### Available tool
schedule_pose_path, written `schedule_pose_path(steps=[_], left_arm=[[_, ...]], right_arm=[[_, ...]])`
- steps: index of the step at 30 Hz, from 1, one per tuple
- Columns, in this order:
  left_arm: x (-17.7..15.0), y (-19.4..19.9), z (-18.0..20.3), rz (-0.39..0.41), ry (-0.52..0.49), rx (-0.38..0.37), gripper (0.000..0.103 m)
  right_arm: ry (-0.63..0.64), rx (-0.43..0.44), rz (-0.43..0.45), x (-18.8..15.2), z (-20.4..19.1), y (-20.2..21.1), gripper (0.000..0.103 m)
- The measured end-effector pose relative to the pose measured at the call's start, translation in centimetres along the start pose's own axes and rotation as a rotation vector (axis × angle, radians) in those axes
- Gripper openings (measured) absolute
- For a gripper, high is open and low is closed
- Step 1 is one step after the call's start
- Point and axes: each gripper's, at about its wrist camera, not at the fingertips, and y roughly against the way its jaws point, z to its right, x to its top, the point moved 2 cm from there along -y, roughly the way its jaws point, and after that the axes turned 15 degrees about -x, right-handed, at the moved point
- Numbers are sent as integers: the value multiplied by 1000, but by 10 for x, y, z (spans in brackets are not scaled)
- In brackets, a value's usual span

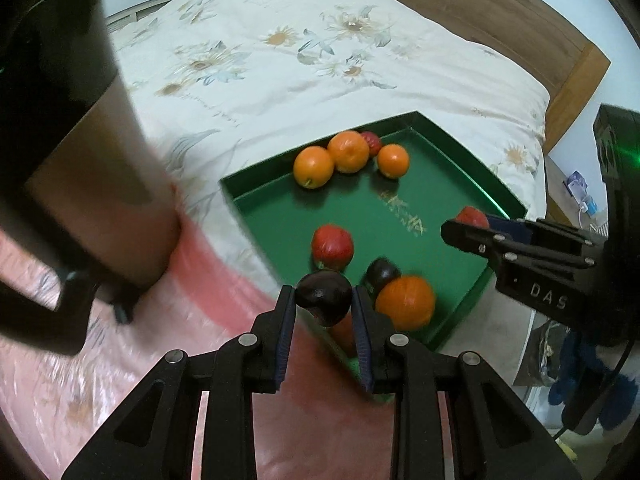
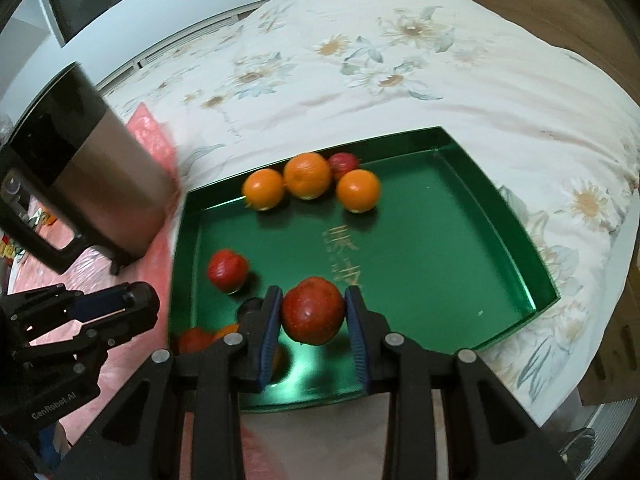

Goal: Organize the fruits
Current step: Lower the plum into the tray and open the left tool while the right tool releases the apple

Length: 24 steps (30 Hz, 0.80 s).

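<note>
A green tray [image 1: 400, 216] [image 2: 500, 240] lies on a floral quilt. My left gripper [image 1: 324, 300] is shut on a dark plum [image 1: 325, 296], held over the tray's near left edge. My right gripper [image 2: 313, 310] is shut on a red apple [image 2: 313, 309] above the tray's near side; it also shows at the right of the left wrist view [image 1: 472, 226]. Three oranges [image 1: 314, 167] [image 2: 307, 175] and a red apple [image 2: 343, 162] cluster at the tray's far corner. Another red apple [image 1: 333, 247] [image 2: 227, 269], a second dark plum [image 1: 382, 274] and an orange [image 1: 405, 302] lie on the near side.
A tall metal and black appliance [image 1: 96, 168] [image 2: 88, 172] stands left of the tray on a pink plastic sheet [image 1: 120, 360]. A wooden headboard [image 1: 520, 20] runs behind the quilt. The bed edge drops off at the right.
</note>
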Motion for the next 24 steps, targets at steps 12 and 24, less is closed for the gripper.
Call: schedule_pose_path(steps=[12,24], left_arm=[[37,-38,8,23,-28,5,24],[47,-75,5,-6,-38,29,24]], right_arm=[[-30,-31,11,14,25,-30,41],[-52,-65,2,19,44,-57,41]])
